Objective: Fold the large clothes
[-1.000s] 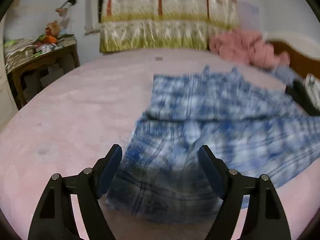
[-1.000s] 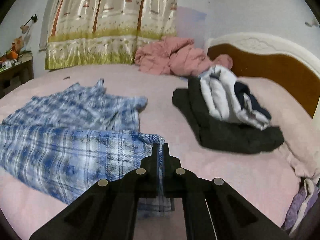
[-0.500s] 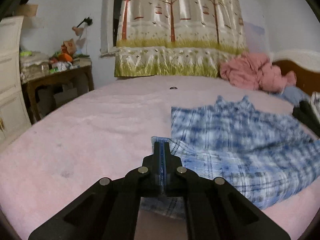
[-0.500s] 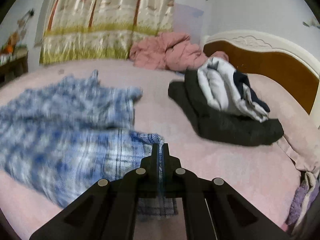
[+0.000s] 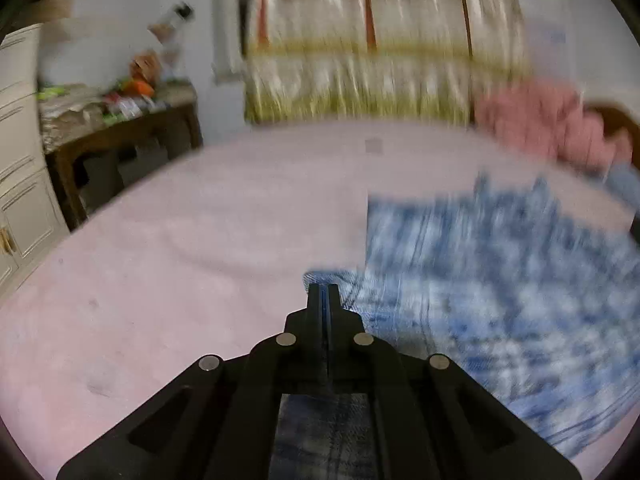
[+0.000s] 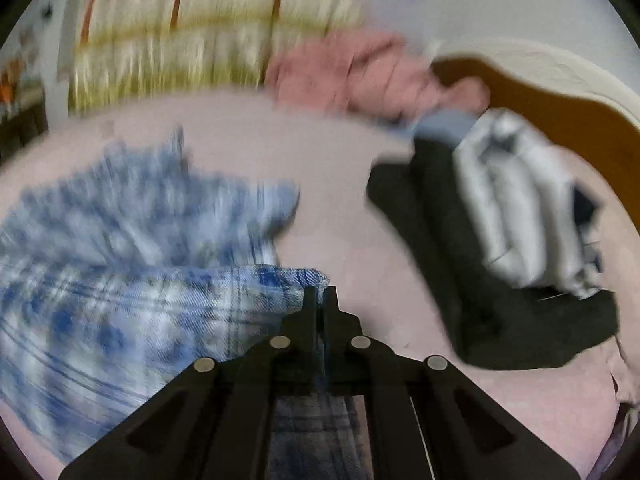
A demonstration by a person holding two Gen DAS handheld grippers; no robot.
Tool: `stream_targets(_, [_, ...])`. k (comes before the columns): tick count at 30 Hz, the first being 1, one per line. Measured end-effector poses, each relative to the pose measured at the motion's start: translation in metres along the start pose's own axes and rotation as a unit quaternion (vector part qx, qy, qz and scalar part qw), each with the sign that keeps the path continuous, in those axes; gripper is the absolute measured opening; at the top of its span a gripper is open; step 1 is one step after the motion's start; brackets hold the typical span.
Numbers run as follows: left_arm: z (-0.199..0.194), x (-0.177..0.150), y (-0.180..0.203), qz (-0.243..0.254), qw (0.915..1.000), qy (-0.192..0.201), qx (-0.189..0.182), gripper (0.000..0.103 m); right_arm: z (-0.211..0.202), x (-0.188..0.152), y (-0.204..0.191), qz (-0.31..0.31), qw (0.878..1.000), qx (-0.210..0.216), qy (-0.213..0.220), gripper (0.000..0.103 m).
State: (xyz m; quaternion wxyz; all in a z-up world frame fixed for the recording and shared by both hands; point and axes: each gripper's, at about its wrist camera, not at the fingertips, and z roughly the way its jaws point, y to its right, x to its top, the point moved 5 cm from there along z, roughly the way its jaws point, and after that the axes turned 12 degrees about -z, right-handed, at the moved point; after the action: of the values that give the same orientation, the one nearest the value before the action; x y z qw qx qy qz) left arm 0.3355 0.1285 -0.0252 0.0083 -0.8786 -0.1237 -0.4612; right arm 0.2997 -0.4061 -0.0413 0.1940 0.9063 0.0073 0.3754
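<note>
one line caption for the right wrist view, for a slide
Right gripper shut on a corner of the blue plaid garment over the pink bed, dark folded clothes at right, view motion-blurred.

Both views are dim and flat, lit softly with no hard shadows. Motion blur smears nearly everything beyond each claw: the blue plaid garment streaks into vertical dashes to the right of the left claw, and the patterned curtain far ahead of it is reduced to smeared stripes. In the right wrist view the plaid garment left of the right claw is equally smeared, while the folded pale jacket ahead to its right stays somewhat clearer. Only the claws themselves are sharp. Fisheye bending curves the bed edge, and black vignetting rings every corner.
</note>
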Motion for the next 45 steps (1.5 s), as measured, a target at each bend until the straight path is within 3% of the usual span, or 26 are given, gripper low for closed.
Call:
stream_targets(2, [0.018,-0.013,-0.001,0.000,0.9987,-0.051,-0.006,0.012,-0.001,-0.008,-0.001,0.000,1.000,0.007,0.001,0.003])
stream_targets(3, [0.016,-0.014,-0.004,-0.011,0.9985,-0.052,-0.012,0.027,-0.010,-0.010,0.002,0.009,1.000,0.009,0.016,0.003])
stream_targets(4, [0.007,-0.012,-0.006,-0.026,0.9985,-0.039,-0.028,0.052,-0.019,-0.012,0.005,0.016,0.999,0.008,0.031,0.011])
stream_targets(6, [-0.020,-0.007,-0.007,-0.053,0.9969,0.001,-0.058,0.079,-0.044,-0.015,0.007,0.020,0.998,0.008,0.067,0.042])
stream_targets(7, [-0.036,-0.006,-0.004,-0.059,0.9952,0.021,-0.076,0.080,-0.060,-0.016,0.006,0.014,0.996,0.008,0.089,0.067])
stream_targets(8, [-0.051,-0.007,0.003,-0.053,0.9937,0.033,-0.093,0.081,-0.074,-0.017,0.002,0.005,0.994,0.009,0.107,0.073])
stream_targets(10, [-0.076,-0.013,0.022,-0.012,0.9926,0.037,-0.115,0.086,-0.099,-0.016,-0.010,-0.020,0.991,0.031,0.128,0.073])
stream_targets(12, [-0.101,-0.023,0.041,0.030,0.9902,0.053,-0.126,0.102,-0.122,-0.018,-0.028,-0.047,0.986,0.066,0.147,0.077])
stream_targets(14, [-0.120,-0.033,0.058,0.073,0.9865,0.073,-0.127,0.103,-0.144,-0.022,-0.047,-0.074,0.982,0.064,0.161,0.086])
stream_targets(16, [-0.129,-0.047,0.072,0.124,0.9827,0.087,-0.107,0.103,-0.159,-0.024,-0.064,-0.102,0.979,0.040,0.172,0.086])
stream_targets(18, [-0.126,-0.061,0.085,0.169,0.9775,0.091,-0.088,0.103,-0.167,-0.028,-0.085,-0.126,0.975,0.049,0.175,0.090])
stream_targets(20, [-0.116,-0.077,0.095,0.192,0.9759,0.067,-0.080,0.103,-0.167,-0.036,-0.106,-0.154,0.973,0.065,0.158,0.092])
stream_targets(24, [-0.104,-0.097,0.104,0.218,0.9717,0.031,-0.085,0.103,-0.151,-0.046,-0.135,-0.193,0.974,0.026,0.114,0.092])
stream_targets(27, [-0.098,-0.104,0.112,0.235,0.9683,0.013,-0.083,0.103,-0.137,-0.053,-0.150,-0.211,0.972,0.063,0.080,0.092])
stream_targets(31, [-0.072,-0.115,0.118,0.263,0.9637,-0.038,-0.027,0.103,-0.120,-0.057,-0.160,-0.230,0.970,0.051,0.060,0.092])
stream_targets(33, [-0.065,-0.115,0.118,0.255,0.9654,-0.046,-0.031,0.103,-0.111,-0.052,-0.155,-0.213,0.975,0.051,0.047,0.093])
stream_targets(37, [-0.053,-0.099,0.103,0.209,0.9766,-0.049,0.002,0.103,-0.087,-0.042,-0.135,-0.187,0.982,-0.017,0.026,0.103])
stream_targets(40, [-0.045,-0.091,0.089,0.172,0.9831,-0.063,0.000,0.103,-0.078,-0.039,-0.117,-0.162,0.986,-0.022,0.020,0.103])
stream_targets(43, [-0.039,-0.081,0.074,0.162,0.9853,-0.038,0.037,0.101,-0.070,-0.039,-0.097,-0.146,0.988,-0.045,0.022,0.102])
stream_targets(44, [-0.037,-0.079,0.069,0.159,0.9857,-0.030,0.049,0.095,-0.068,-0.038,-0.092,-0.136,0.989,-0.045,0.023,0.096])
stream_targets(45, [-0.036,-0.077,0.063,0.151,0.9870,-0.027,0.049,0.068,-0.066,-0.040,-0.087,-0.123,0.991,-0.038,0.022,0.086])
